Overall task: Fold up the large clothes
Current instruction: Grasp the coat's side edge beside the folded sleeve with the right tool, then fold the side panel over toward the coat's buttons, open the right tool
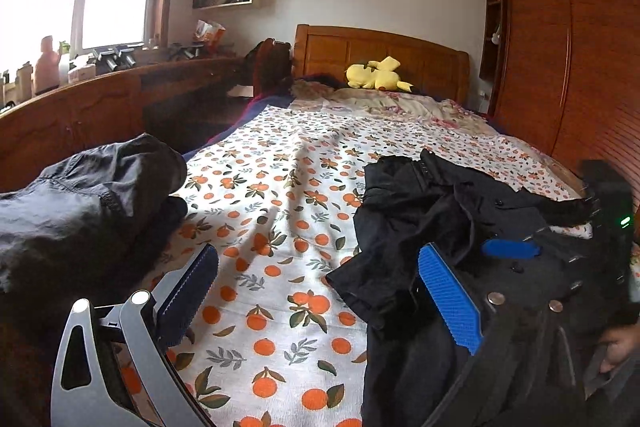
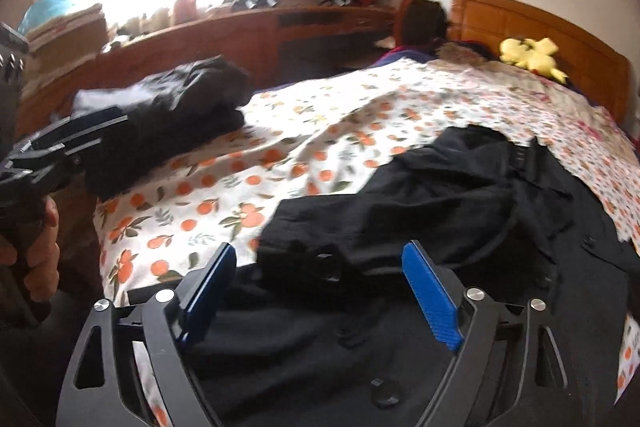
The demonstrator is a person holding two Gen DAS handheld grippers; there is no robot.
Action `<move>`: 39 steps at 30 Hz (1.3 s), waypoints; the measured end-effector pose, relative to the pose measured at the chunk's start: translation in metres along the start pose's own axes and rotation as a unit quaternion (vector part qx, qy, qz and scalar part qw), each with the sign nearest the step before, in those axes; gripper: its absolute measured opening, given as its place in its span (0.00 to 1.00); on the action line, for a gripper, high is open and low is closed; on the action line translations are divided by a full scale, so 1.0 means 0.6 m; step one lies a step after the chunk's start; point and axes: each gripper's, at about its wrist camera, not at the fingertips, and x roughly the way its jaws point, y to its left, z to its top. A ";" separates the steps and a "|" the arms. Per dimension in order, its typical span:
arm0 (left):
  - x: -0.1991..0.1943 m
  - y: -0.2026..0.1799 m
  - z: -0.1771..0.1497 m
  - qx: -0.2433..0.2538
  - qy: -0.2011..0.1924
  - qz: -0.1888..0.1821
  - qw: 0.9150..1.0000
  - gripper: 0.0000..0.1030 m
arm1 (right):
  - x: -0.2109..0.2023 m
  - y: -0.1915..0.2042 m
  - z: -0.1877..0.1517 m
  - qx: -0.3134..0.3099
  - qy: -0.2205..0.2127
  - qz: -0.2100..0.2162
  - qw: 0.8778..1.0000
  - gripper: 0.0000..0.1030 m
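Crumpled black button-up garment (image 2: 460, 195) lies unfolded on the near right side of a bed covered by an orange-fruit print sheet (image 1: 280, 195). Both grippers hover spread wide, holding nothing: the left gripper (image 1: 320, 291) over bare sheet, the right gripper (image 2: 320, 291) over the garment's near edge. A dark grey folded pile (image 1: 80, 203) sits left

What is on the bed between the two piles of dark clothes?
Just bare orange-print bedsheet between the grey pile and the black garment, shown in both views.
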 end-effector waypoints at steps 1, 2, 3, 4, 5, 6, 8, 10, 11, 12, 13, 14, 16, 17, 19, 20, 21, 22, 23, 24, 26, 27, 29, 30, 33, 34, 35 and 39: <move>-0.002 0.002 0.000 0.000 -0.001 -0.001 1.000 0.98 | 0.010 0.005 0.000 -0.001 0.006 0.006 1.000 0.73; -0.005 0.003 0.002 0.000 -0.003 0.000 1.000 0.98 | 0.030 0.014 0.000 -0.006 0.021 0.015 1.000 0.70; -0.008 0.006 0.002 0.000 -0.006 0.001 1.000 0.98 | 0.043 0.020 -0.001 -0.010 0.029 0.016 0.999 0.68; -0.011 0.009 0.003 0.000 -0.009 0.002 1.000 0.98 | 0.062 0.026 -0.003 -0.016 0.043 0.018 0.999 0.67; -0.014 0.013 0.003 -0.002 -0.010 0.002 1.000 0.98 | 0.078 0.030 -0.004 -0.019 0.053 0.018 0.998 0.65; -0.015 0.016 0.003 -0.004 -0.010 0.002 1.000 0.98 | 0.091 0.031 -0.005 -0.020 0.061 0.016 0.998 0.63; -0.018 0.024 0.004 -0.009 -0.010 0.001 1.000 0.98 | 0.114 0.030 -0.011 -0.023 0.077 0.010 0.997 0.63; -0.022 0.033 0.004 -0.013 -0.012 0.002 1.000 0.98 | 0.135 0.030 -0.016 -0.030 0.090 -0.002 0.995 0.63; -0.023 0.036 0.004 -0.016 -0.013 0.002 1.000 0.98 | 0.140 0.030 -0.017 -0.032 0.093 -0.004 0.995 0.62; -0.024 0.039 0.004 -0.019 -0.013 0.001 1.000 0.98 | 0.145 0.030 -0.018 -0.034 0.096 -0.009 0.995 0.59; -0.025 0.041 0.004 -0.021 -0.013 0.001 1.000 0.98 | 0.148 0.029 -0.018 -0.036 0.097 -0.014 0.995 0.57; -0.025 0.044 0.004 -0.023 -0.013 0.001 1.000 0.98 | 0.150 0.028 -0.019 -0.037 0.098 -0.023 0.994 0.51; -0.025 0.046 0.004 -0.023 -0.011 0.001 1.000 0.98 | 0.149 0.024 -0.020 -0.035 0.095 -0.026 0.995 0.43; -0.026 0.047 0.003 -0.022 -0.012 0.001 1.000 0.98 | 0.146 0.020 -0.020 -0.032 0.092 -0.028 0.995 0.31; -0.026 0.047 0.004 -0.023 -0.014 0.000 1.000 0.98 | 0.139 0.012 -0.020 -0.022 0.086 -0.025 0.996 0.15; -0.026 0.048 0.003 -0.022 -0.014 0.000 1.000 0.98 | 0.134 0.009 -0.019 -0.019 0.082 -0.025 0.996 0.09; -0.026 0.047 0.003 -0.022 -0.014 0.000 1.000 0.98 | 0.124 0.005 -0.020 -0.015 0.073 -0.024 0.997 0.07; -0.026 0.047 0.003 -0.022 -0.014 0.000 1.000 0.98 | 0.117 0.002 -0.020 -0.012 0.068 -0.023 0.997 0.06; -0.024 0.046 0.002 -0.020 -0.012 -0.001 1.000 0.98 | 0.101 -0.006 -0.021 -0.003 0.058 -0.021 0.998 0.05; -0.024 0.044 0.002 -0.020 -0.012 -0.001 1.000 0.98 | 0.085 -0.013 -0.023 0.005 0.048 -0.019 0.999 0.04; -0.024 0.040 0.002 -0.018 -0.011 -0.005 1.000 0.98 | 0.046 -0.025 -0.027 0.014 0.028 -0.018 0.999 0.04; -0.024 0.037 0.001 -0.017 -0.011 -0.006 1.000 0.98 | 0.028 -0.030 -0.029 0.017 0.021 -0.020 0.999 0.04; -0.022 0.030 0.001 -0.014 -0.009 -0.010 1.000 0.98 | -0.012 -0.041 -0.034 0.021 0.003 -0.024 0.999 0.04; -0.021 0.025 0.001 -0.012 -0.009 -0.012 1.000 0.98 | -0.032 -0.047 -0.036 0.024 -0.005 -0.025 0.999 0.04; -0.020 0.010 0.001 -0.008 -0.008 -0.021 1.000 0.98 | -0.092 -0.068 -0.046 0.028 -0.022 -0.041 0.999 0.04; -0.019 0.004 0.001 -0.006 -0.007 -0.024 1.000 0.98 | -0.110 -0.075 -0.051 0.028 -0.026 -0.048 0.998 0.04; -0.018 -0.002 0.001 -0.004 -0.007 -0.028 1.000 0.98 | -0.123 -0.080 -0.054 0.028 -0.029 -0.053 0.998 0.04; -0.011 -0.031 -0.002 0.008 -0.003 -0.041 0.999 0.98 | -0.179 -0.110 -0.079 0.040 -0.035 -0.075 0.996 0.03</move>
